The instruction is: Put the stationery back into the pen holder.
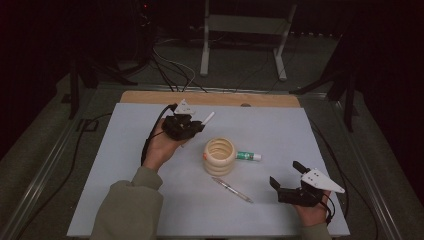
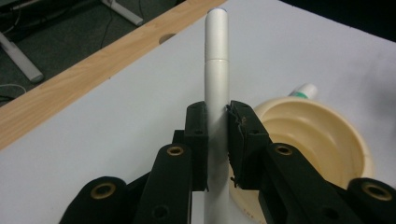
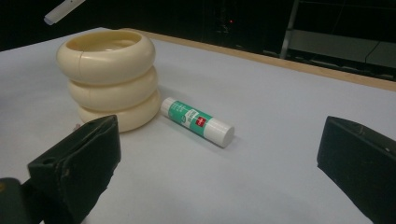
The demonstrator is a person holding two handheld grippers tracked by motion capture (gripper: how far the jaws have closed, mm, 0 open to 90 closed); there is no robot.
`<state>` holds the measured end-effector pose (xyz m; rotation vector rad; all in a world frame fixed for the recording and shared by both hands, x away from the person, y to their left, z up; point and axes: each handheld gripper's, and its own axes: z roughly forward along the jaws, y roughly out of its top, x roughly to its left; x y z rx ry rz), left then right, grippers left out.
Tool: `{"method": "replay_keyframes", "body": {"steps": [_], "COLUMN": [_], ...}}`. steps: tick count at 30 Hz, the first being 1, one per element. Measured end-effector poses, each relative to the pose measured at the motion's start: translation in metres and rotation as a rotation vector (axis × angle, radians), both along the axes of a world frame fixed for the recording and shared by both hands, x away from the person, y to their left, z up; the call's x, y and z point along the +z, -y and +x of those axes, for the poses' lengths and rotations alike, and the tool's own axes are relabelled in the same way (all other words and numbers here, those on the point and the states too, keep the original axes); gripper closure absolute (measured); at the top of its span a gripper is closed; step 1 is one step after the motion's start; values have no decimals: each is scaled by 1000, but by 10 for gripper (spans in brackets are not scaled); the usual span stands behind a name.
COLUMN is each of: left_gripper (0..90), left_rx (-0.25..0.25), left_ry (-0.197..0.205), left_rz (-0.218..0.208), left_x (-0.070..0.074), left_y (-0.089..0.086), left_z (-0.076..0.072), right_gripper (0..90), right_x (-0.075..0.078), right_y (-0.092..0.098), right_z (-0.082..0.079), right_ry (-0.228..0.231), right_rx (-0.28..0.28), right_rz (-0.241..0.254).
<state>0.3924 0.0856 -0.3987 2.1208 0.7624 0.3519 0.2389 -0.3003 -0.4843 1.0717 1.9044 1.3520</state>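
- On the pale surface (image 1: 130, 165) in the high view, the left gripper (image 1: 192, 126) sits at about ten o'clock from the cream ringed holder (image 1: 219, 156), its jaws clamped on a white pen (image 1: 207, 119) held clear of the surface. The right gripper (image 1: 287, 180) rests at four o'clock from the holder, jaws spread with nothing between them. A glue stick (image 1: 248, 156) lies just beside the holder at three o'clock; a slim pen (image 1: 232, 190) lies at five o'clock.
- In the left gripper view, the jaws pinch the white pen (image 2: 217, 79), which points to twelve o'clock; the holder (image 2: 322, 135) lies at three o'clock.
- In the right gripper view, the jaws stand wide apart; the holder (image 3: 109, 79) lies at ten o'clock, the glue stick (image 3: 197, 121) touching its base.
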Motion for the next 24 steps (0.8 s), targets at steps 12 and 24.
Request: {"method": "replay_keyframes", "body": {"steps": [12,24], "left_gripper": [795,794], "left_rx": [-9,-7], "left_ry": [20,53], "left_rz": [-21,-64], "left_x": [6,9], "left_y": [9,15], "left_z": [0,-2], "right_gripper": [2,2], "right_x": [0,0], "right_y": [0,0], "right_z": [0,0], "right_ry": [-1,-2], "right_rx": [0,1], "right_rz": [0,0]}}
